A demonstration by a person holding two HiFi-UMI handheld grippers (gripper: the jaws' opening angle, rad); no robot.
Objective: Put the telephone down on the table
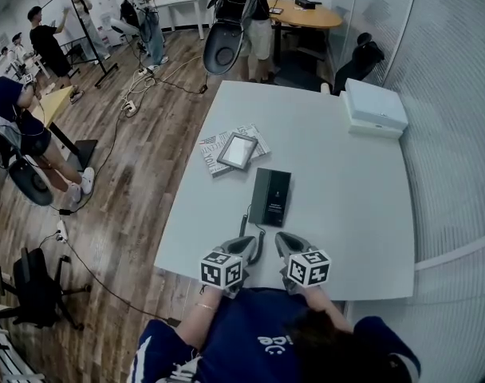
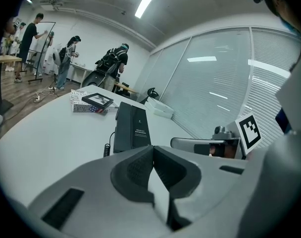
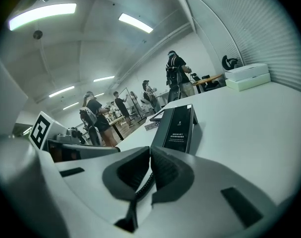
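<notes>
The telephone [image 1: 270,196] is a flat black unit lying on the white table [image 1: 346,182], a little ahead of both grippers. Its coiled cord [image 1: 259,244] runs from its left side back toward me, between the two grippers. My left gripper [image 1: 245,246] rests near the table's front edge, jaws together with nothing between them; in its own view the telephone [image 2: 132,127] lies straight ahead of the left gripper [image 2: 153,155]. My right gripper [image 1: 284,240] sits beside it, also shut. In the right gripper view the cord [image 3: 143,185] shows in the gap under the right gripper [image 3: 150,157], with the telephone [image 3: 179,125] beyond.
A stack of magazines with a framed tablet [image 1: 236,150] lies beyond the telephone at the left. White boxes [image 1: 374,106] sit at the far right corner. Several people, chairs and cables occupy the wooden floor [image 1: 107,214] left of the table. A blind-covered glass wall [image 1: 458,134] runs along the right.
</notes>
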